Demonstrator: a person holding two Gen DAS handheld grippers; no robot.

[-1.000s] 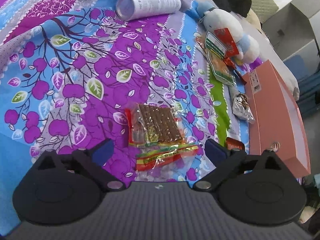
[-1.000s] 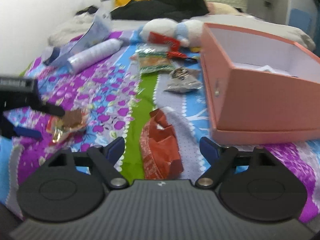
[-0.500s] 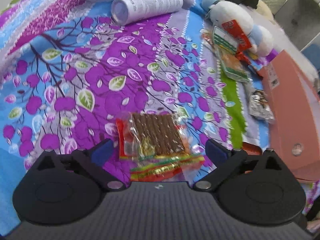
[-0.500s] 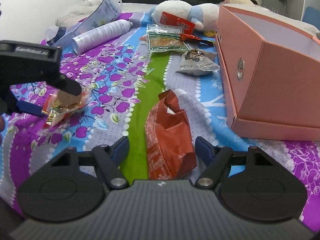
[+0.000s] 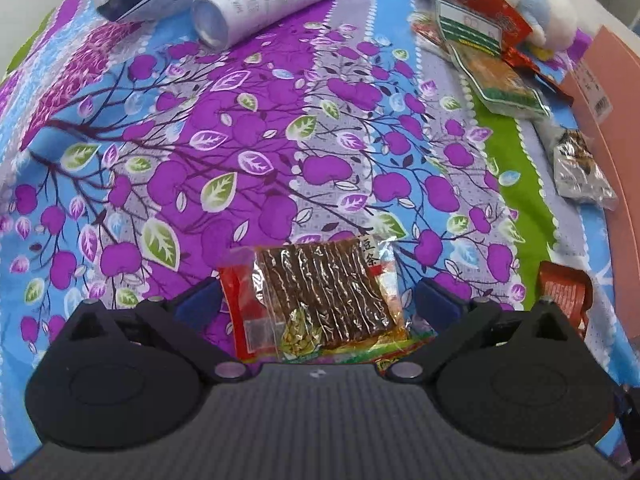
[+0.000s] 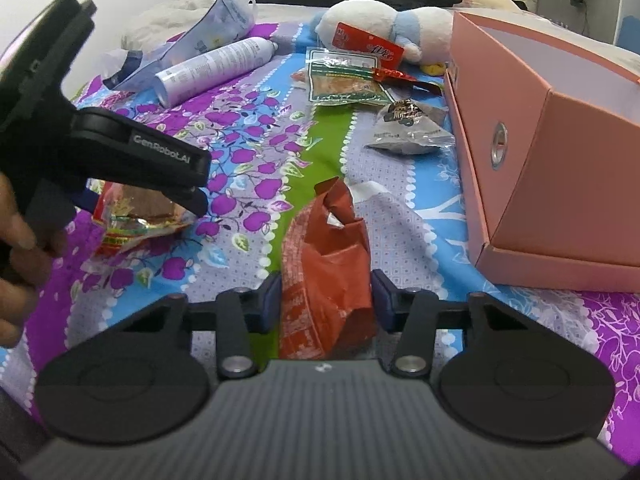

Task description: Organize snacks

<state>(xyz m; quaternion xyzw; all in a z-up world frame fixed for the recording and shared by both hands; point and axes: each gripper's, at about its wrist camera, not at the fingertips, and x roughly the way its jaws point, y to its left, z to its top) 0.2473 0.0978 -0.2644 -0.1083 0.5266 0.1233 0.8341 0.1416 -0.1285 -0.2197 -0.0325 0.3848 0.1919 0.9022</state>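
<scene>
A clear packet of brown strips lies on the flowered bedspread between the fingers of my left gripper, which is open and does not touch it. In the right wrist view that left gripper hangs over the same packet, with a person's hand behind it. My right gripper has a crumpled orange-red snack packet between its jaws. They are closing, and both pads touch the packet's sides. A pink open box stands to the right.
Further back lie a green packet, a silver packet, a red packet on a plush toy, and a white spray can. Dark clothes are piled at the head of the bed.
My left gripper has come forward and down, so the strip packet now sits between its fingers. The right jaws have narrowed onto the orange-red packet.
</scene>
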